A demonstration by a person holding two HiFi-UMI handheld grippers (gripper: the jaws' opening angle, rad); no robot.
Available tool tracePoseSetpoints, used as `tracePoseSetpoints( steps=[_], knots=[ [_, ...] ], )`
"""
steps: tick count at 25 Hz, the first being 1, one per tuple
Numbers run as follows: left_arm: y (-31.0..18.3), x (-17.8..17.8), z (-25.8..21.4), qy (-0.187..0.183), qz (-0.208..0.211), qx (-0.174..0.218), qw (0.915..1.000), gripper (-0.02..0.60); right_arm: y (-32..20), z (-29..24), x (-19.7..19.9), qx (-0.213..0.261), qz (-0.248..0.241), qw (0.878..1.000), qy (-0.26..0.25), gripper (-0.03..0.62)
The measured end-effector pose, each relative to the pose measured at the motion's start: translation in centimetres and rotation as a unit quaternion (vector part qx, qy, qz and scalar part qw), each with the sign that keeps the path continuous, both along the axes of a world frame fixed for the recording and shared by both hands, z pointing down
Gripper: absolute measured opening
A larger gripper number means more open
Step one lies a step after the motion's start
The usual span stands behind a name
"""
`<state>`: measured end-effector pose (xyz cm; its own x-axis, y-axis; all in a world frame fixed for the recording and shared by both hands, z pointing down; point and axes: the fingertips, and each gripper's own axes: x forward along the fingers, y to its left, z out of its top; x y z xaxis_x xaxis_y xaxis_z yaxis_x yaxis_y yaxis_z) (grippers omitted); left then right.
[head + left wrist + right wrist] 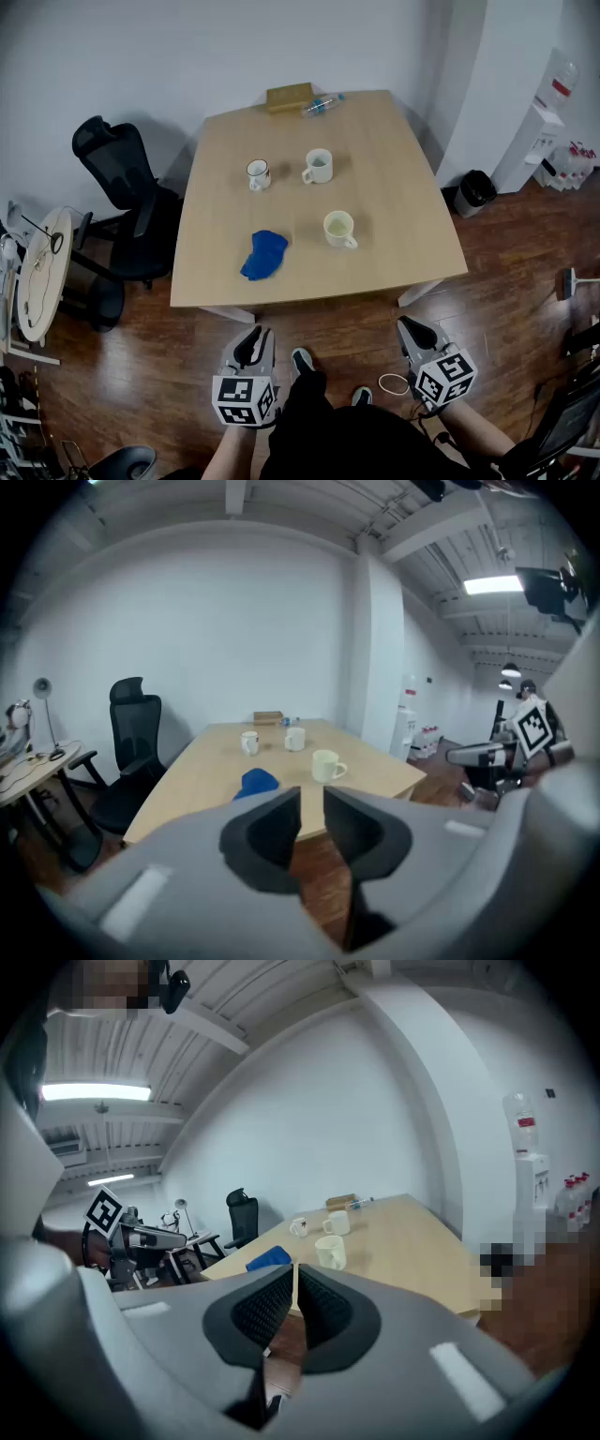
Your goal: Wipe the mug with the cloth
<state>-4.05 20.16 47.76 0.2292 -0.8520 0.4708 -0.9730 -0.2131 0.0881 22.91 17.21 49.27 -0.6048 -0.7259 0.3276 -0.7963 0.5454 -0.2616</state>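
Note:
A blue cloth (264, 255) lies crumpled near the front left of the wooden table (403, 187). A cream mug (338, 228) stands to its right, handle toward me. Farther back stand a white mug (319, 166) and a small printed mug (258, 174). Both grippers hang below the table's front edge, short of it. My left gripper (253, 339) is shut and empty; its view shows the cloth (257, 781) and the cream mug (325, 764) beyond its jaws (312, 799). My right gripper (412, 330) is shut with nothing in it, pointing at the cream mug (330, 1252).
A brown box (289, 96) and a plastic bottle (321, 105) lie at the table's far edge. A black office chair (131, 187) stands at its left, a round side table (42, 272) farther left. A black bin (475, 192) and water dispenser (534, 141) are at right.

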Motion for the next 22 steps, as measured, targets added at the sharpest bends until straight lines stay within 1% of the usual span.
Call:
tracePoseSetpoints(
  steps=[3,5,8,11,14,18,20,21,22],
  knots=[
    [-3.5,-2.6,2.1,-0.008,0.003,-0.015,0.9999,0.096,-4.1,1.4,-2.0,-0.002,-0.002,1.0,0.023,0.021],
    [-6.2,-4.3,3.9,-0.013,0.009,-0.035,0.9993,0.126,-6.7,2.4,-3.4,-0.009,-0.003,0.999,0.041,0.021],
    [-11.5,-7.4,6.9,-0.029,0.014,-0.079,0.9964,0.168,-10.8,3.3,-5.1,-0.022,0.002,0.997,0.071,0.035],
    [-17.0,-9.9,9.8,-0.047,0.019,-0.132,0.9899,0.212,-14.9,2.3,-6.6,-0.023,0.019,0.996,0.085,0.035],
    [-21.0,-10.8,13.8,-0.071,0.038,-0.18,0.9804,0.299,-17.8,1.3,-8.2,-0.022,0.035,0.996,0.085,0.035],
    [-23.3,-10.5,17.9,-0.081,0.048,-0.252,0.9631,0.305,-19.5,2.2,-10.6,-0.034,0.033,0.996,0.081,0.035],
    [-23.8,-10.2,19.7,-0.096,0.056,-0.282,0.9528,0.305,-20.2,4.0,-11.1,-0.045,0.023,0.993,0.103,0.035],
    [-23.9,-10.1,20.7,-0.105,0.059,-0.295,0.9478,0.304,-20.5,5.4,-11.0,-0.056,0.016,0.991,0.124,0.046],
    [-24.0,-10.0,21.5,-0.113,0.06,-0.304,0.944,0.304,-20.7,7.1,-10.8,-0.074,0.006,0.986,0.15,0.107]
  ],
)
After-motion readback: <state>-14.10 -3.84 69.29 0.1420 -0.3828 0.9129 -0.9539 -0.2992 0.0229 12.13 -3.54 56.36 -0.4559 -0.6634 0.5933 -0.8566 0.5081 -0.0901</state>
